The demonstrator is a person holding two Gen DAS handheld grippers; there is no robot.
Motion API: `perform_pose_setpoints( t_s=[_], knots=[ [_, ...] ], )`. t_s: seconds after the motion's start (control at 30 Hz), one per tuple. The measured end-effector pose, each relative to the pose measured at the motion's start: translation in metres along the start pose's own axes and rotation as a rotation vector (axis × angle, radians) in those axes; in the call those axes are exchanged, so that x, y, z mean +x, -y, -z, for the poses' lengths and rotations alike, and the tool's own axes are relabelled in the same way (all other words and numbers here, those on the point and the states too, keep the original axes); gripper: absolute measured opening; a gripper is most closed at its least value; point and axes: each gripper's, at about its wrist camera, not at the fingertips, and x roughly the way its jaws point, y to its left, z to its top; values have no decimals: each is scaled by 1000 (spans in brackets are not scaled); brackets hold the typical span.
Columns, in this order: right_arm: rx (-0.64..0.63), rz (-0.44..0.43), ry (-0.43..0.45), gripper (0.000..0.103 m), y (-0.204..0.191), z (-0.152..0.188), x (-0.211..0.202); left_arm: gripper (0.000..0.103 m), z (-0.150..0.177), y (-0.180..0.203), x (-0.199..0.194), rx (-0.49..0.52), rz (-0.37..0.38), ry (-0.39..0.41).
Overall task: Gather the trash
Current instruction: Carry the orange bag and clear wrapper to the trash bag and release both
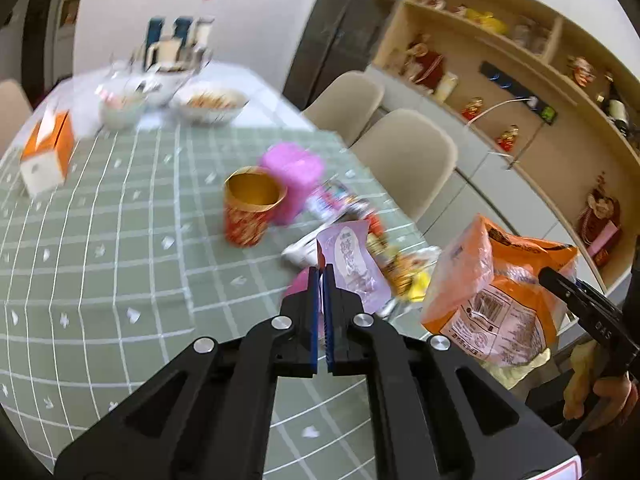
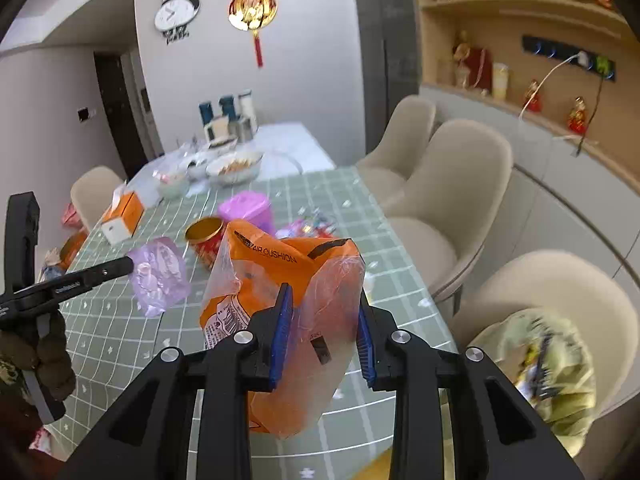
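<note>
My left gripper (image 1: 321, 276) is clamped flat on a thin purple wrapper (image 1: 354, 264), pads together with only the film between them. My right gripper (image 2: 326, 332) is clamped on an orange bag (image 2: 280, 280); the pads press its clear plastic sides in, so the jaws stand partly apart around it. Both pieces are lifted clear of the table (image 1: 100, 240), over its near right corner.

As I judge it, the job is midway. Two pieces are in hand but not yet dropped anywhere. Still lying on the cloth near the right edge is a heap of wrappers (image 1: 384, 256), with a red cup (image 1: 250, 208) and a purple tub (image 1: 294, 180) just behind it toward the middle. Whether the cup and tub count as trash I cannot tell. The tissue box (image 1: 48, 152) by the left edge and the bowls (image 1: 212, 102) at the far end look like things that stay.

The right wrist view shows what the left does not: a pale green sack (image 2: 540, 368) with litter in it, sitting on the nearest chair (image 2: 560, 280) off the table's right edge, which I take to be where this load goes. It also shows my left hand (image 2: 40, 344) and the wrapper hanging from that gripper's tip. The left wrist view gives the heap plainly; in the right view the bag hides most of it.
</note>
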Motion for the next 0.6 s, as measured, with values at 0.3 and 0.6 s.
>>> perform_pose_setpoints(
  t_s=[0.3, 0.6],
  knots=[
    [73, 70, 59, 28, 54, 9, -40, 2, -16, 88, -6, 151, 86, 34],
    [140, 224, 100, 28, 122, 26, -88, 2, -12, 188, 12, 304, 223, 1]
  ],
)
